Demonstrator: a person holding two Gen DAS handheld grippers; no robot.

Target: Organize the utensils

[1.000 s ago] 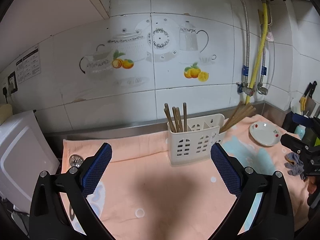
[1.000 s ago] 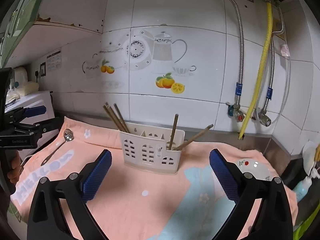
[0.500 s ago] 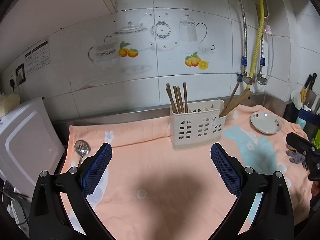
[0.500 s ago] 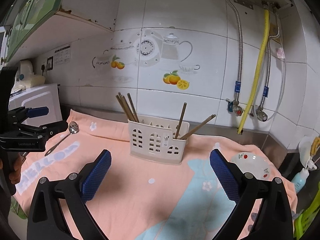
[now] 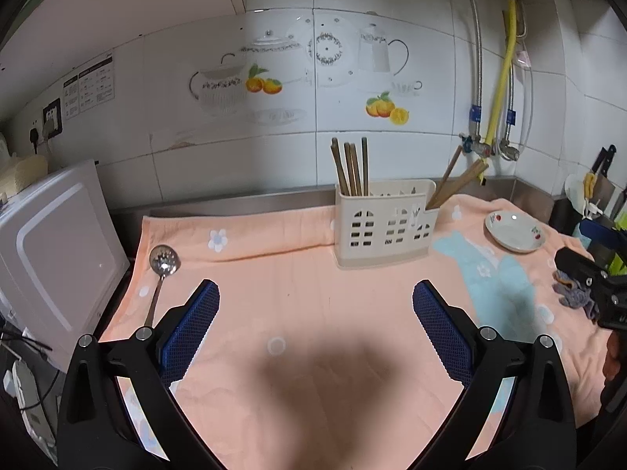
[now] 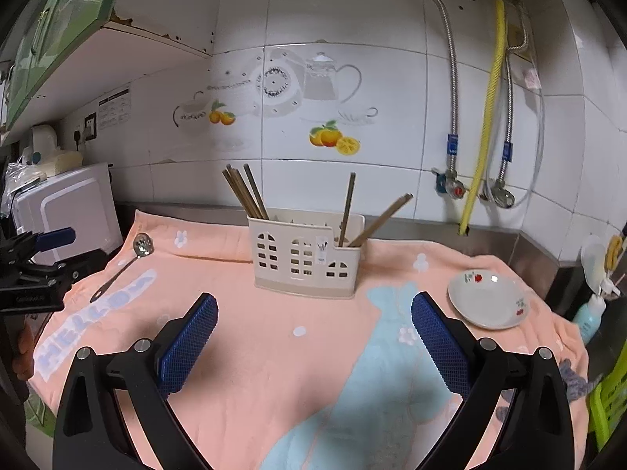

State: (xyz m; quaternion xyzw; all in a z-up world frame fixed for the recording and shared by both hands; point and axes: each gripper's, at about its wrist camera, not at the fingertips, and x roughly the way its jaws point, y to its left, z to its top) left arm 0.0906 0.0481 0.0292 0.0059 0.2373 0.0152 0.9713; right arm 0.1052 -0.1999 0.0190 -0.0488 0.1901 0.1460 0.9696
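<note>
While your left gripper and right gripper both hover with fingers spread wide and empty, little seems left. Chopsticks already stand in the caddy; a slotted spoon lies on the towel near the worktop's left edge, seemingly the last piece to stow.

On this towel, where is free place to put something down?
Bare towel lies in front of the holder, between spoon and plate. A smaller patch lies between holder and plate. The left edge by the spoon is tight.
</note>
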